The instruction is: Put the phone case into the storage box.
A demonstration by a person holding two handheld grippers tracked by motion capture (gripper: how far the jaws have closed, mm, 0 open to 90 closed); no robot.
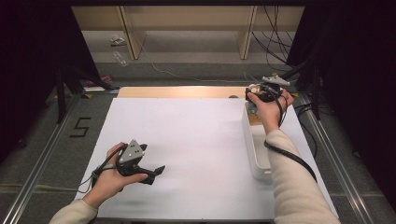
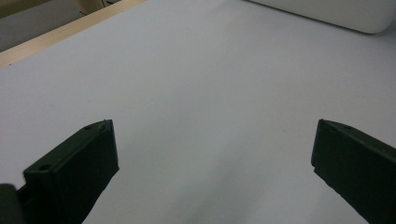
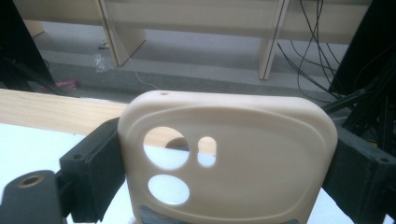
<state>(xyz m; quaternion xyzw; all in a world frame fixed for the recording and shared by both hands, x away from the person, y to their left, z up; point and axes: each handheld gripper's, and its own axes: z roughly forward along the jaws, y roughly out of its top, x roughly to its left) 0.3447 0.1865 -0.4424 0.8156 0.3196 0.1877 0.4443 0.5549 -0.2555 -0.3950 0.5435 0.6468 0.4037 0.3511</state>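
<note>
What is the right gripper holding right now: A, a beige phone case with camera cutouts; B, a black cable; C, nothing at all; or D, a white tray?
A: in the right gripper view, the right gripper has a jaw pressed against each side of a beige phone case with round camera cutouts.

Cream phone case (image 3: 233, 158), upright between black jaws
</note>
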